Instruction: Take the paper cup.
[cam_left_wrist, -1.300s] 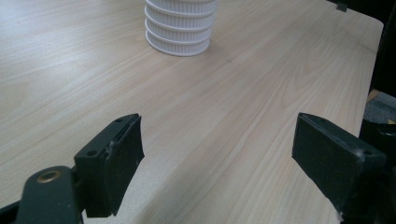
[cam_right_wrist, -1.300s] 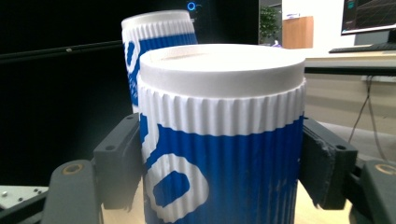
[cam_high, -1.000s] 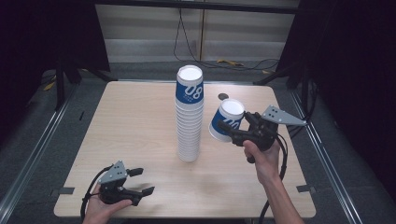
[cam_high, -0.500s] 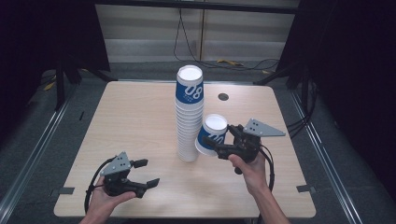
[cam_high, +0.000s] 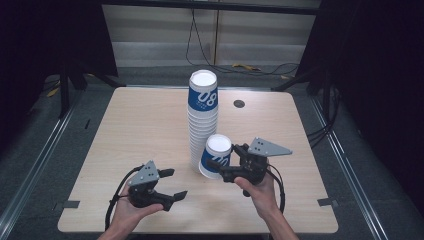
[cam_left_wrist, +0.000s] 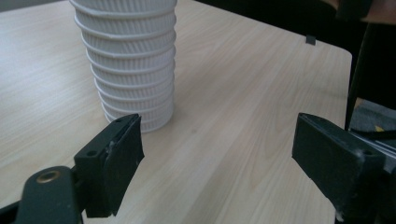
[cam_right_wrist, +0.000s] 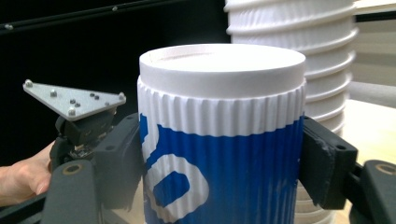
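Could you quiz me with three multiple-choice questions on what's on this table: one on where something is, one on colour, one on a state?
1. Where is the single cup held by the right gripper?
A. Just in front of the foot of the cup stack
B. At the table's far left corner
C. On top of the stack

2. What colour is the band on the held cup?
A. Red
B. Blue
C. Green

3. How do the left gripper jaws stand?
A. Shut on a cup
B. Shut on a cable
C. Open, nothing between them

Answers: 1 A, the high view shows it beside the stack's base. 2 B, blue with white marks in the right gripper view. 3 C, the left gripper view shows bare table between them.
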